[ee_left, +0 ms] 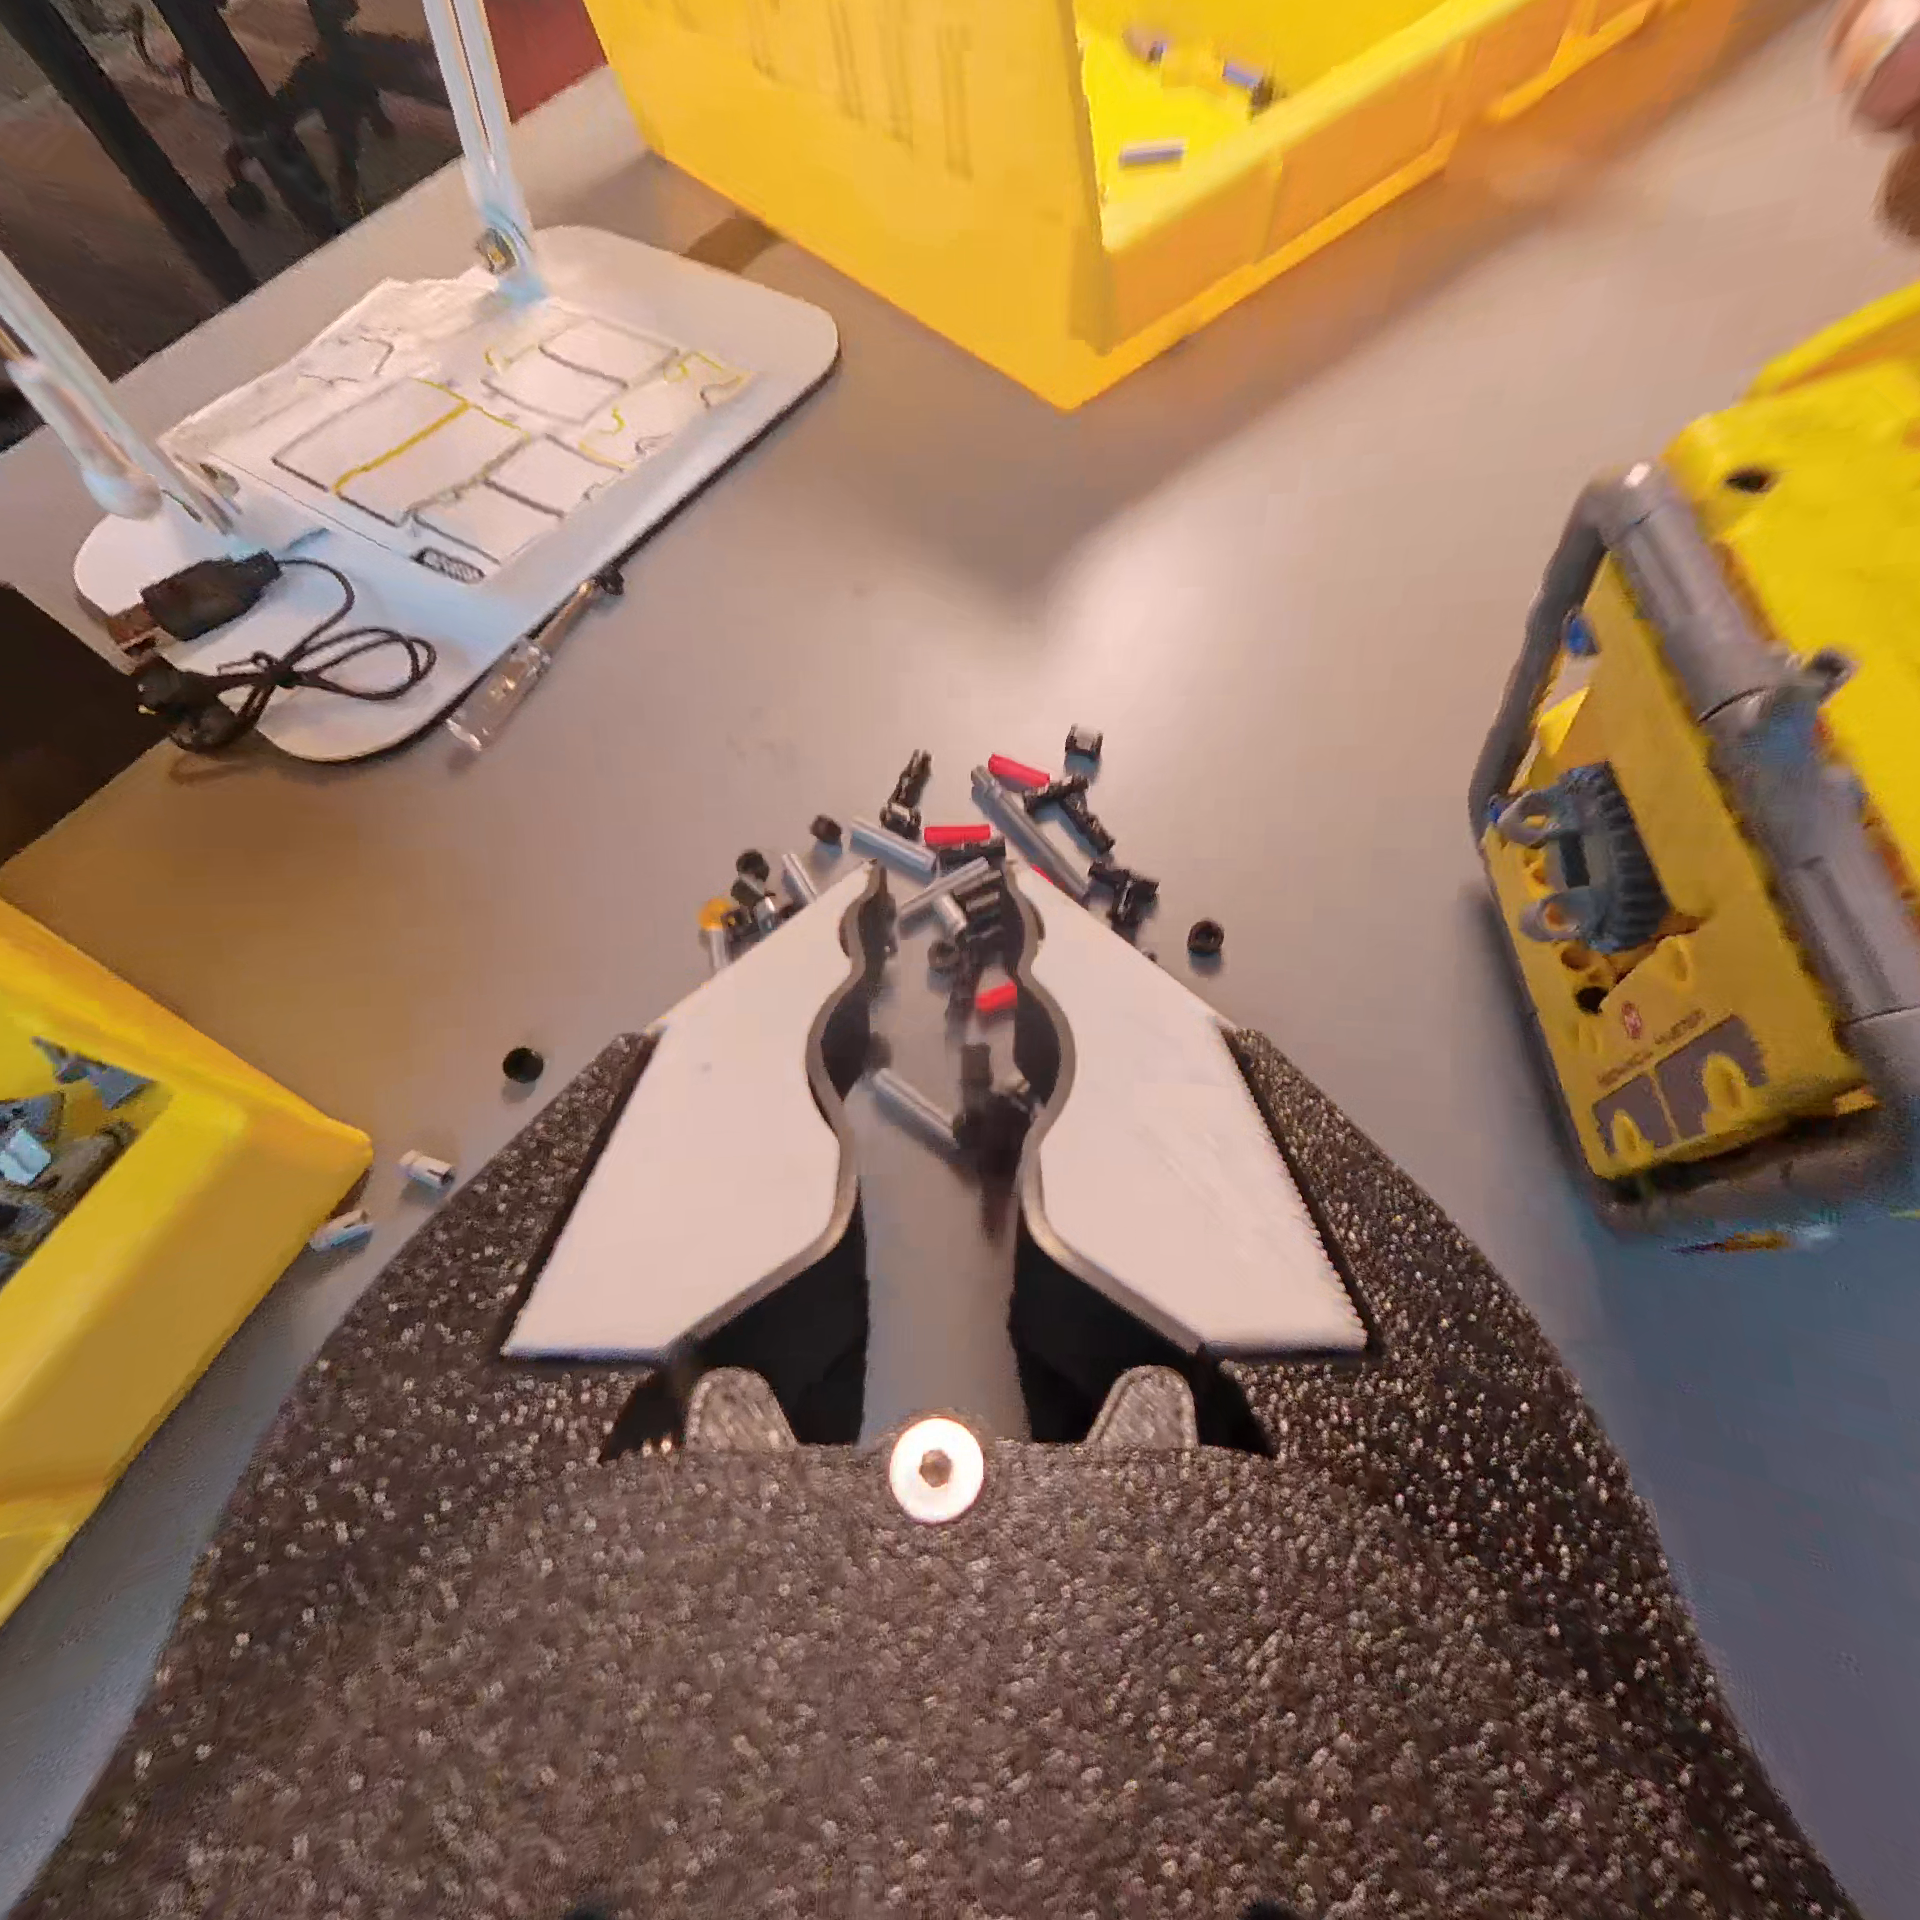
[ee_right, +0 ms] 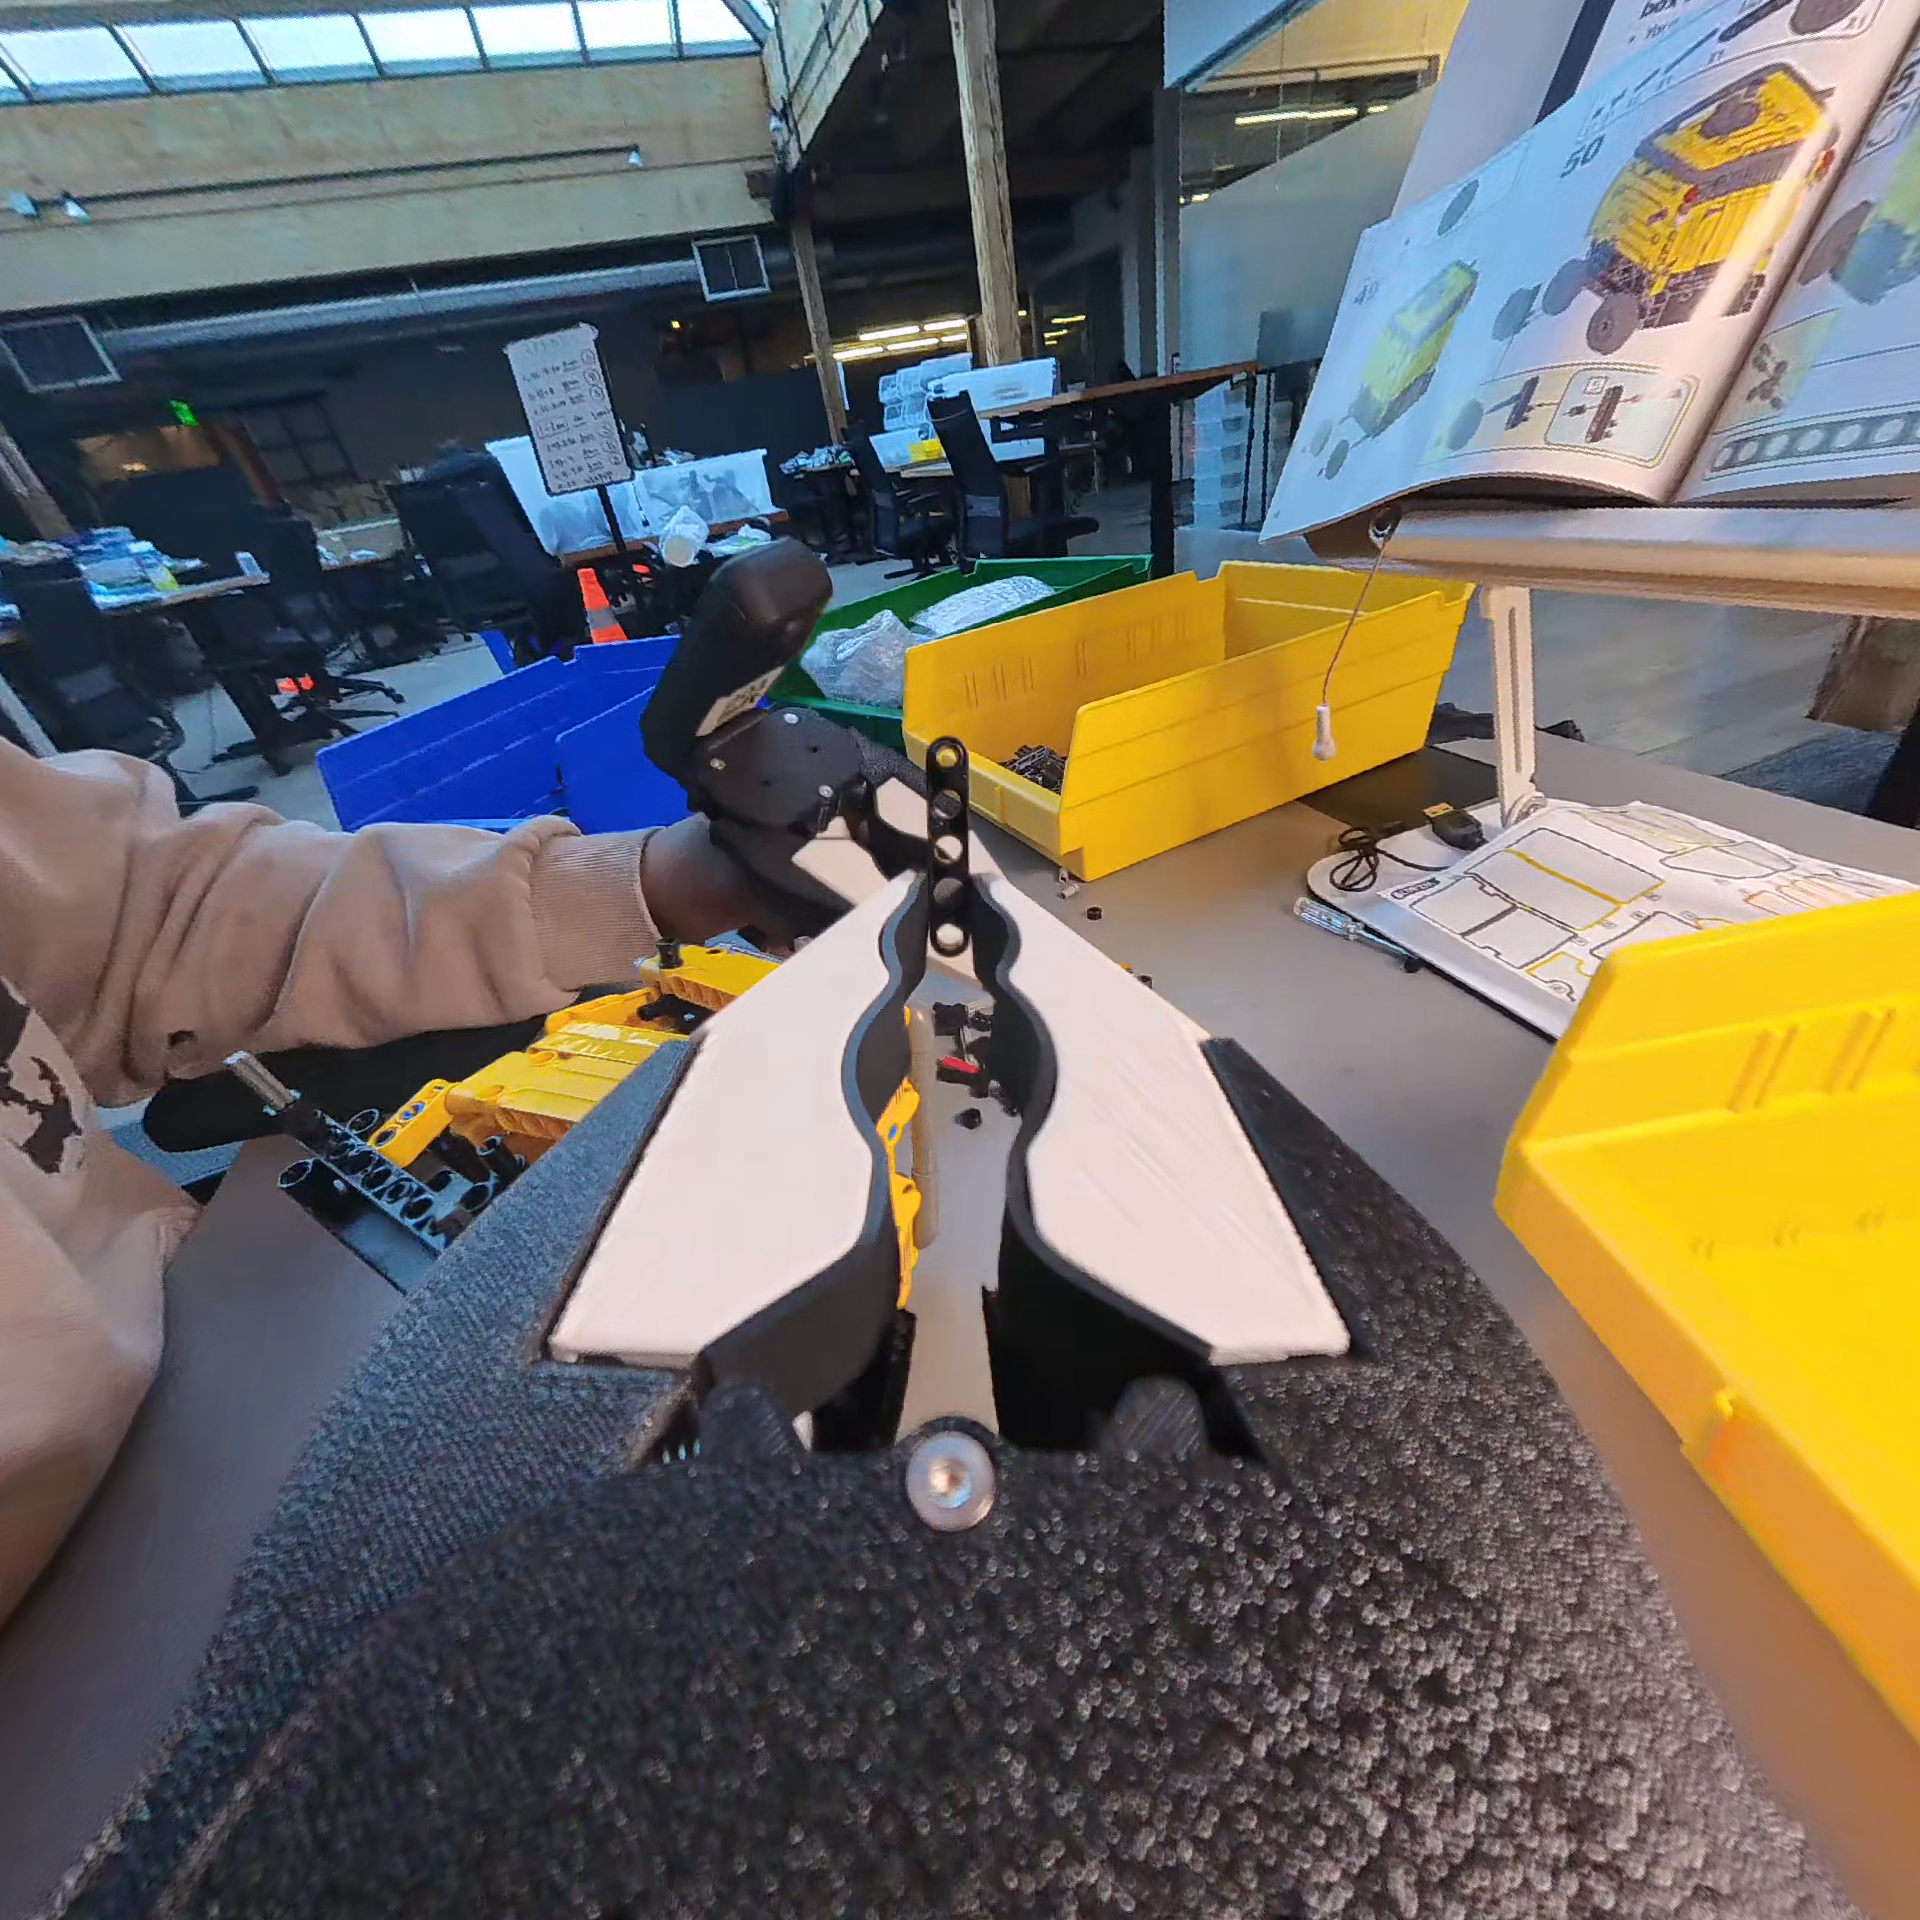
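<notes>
My right gripper (ee_right: 951,914) has its jaws pinching a black perforated beam (ee_right: 948,844), held upright, its upper holes standing clear above the tips. My left gripper (ee_left: 935,899) has jaws slightly spread and holding nothing, tips hovering over a scatter of small black, grey and red pins (ee_left: 977,883) on the grey surface (ee_left: 1195,540).

Right of the left jaws lies a yellow model chassis (ee_left: 1704,831) with a grey frame; it is blurred. A yellow bin (ee_left: 1039,177) stands ahead, another bin (ee_left: 125,1195) to the left. Bare surface lies between the pins and the bins.

Ahead-right of the right jaws an open instruction booklet (ee_right: 1621,291) rests on a stand; its writing is not reported.
</notes>
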`<state>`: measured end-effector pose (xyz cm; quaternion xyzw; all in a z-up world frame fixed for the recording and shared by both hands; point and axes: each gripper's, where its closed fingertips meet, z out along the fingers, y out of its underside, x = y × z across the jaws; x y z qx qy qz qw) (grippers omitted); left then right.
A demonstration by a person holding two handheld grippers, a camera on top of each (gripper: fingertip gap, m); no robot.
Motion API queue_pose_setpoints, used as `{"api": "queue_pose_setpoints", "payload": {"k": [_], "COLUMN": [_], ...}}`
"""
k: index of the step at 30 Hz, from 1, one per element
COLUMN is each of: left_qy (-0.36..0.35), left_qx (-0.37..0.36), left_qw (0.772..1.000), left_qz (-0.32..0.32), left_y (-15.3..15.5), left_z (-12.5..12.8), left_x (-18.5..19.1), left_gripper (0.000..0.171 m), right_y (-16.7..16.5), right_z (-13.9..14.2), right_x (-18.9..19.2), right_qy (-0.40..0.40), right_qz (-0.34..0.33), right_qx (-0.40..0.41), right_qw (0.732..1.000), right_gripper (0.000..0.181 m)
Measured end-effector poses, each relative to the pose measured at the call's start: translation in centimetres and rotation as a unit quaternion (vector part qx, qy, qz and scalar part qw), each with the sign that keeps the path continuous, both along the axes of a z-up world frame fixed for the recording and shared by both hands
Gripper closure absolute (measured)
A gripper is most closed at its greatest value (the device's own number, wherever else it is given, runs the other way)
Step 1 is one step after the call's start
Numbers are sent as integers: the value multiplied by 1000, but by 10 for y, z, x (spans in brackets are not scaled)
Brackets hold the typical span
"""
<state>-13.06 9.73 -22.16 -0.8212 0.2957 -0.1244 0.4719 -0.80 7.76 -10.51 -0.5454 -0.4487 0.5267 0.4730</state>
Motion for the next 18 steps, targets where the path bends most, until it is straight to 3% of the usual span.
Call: {"api": "queue_pose_setpoints", "payload": {"k": [5, 12, 15, 18], "left_qy": [-121, -243, -229, -196], "left_qx": [37, 89, 86, 104], "left_qw": [991, 954, 958, 963], "left_qz": [-32, -152, -149, -151], "left_y": [-5, -29, -15, -3], "left_z": [46, 122, 132, 130], "left_x": [17, 65, 73, 69], "left_gripper": [149, 142, 133, 136], "right_y": [-1, 3, 13, 12], "right_z": [-6, -10, -10, -1], "right_x": [0, -22, -40, -57], "right_qy": [-17, -66, -127, -163], "right_qz": [-6, -16, -27, -21], "right_qx": [20, 99, 146, 179], "right_qw": [1000, 993, 981, 970], "right_gripper": [176, 176, 176, 176]}}
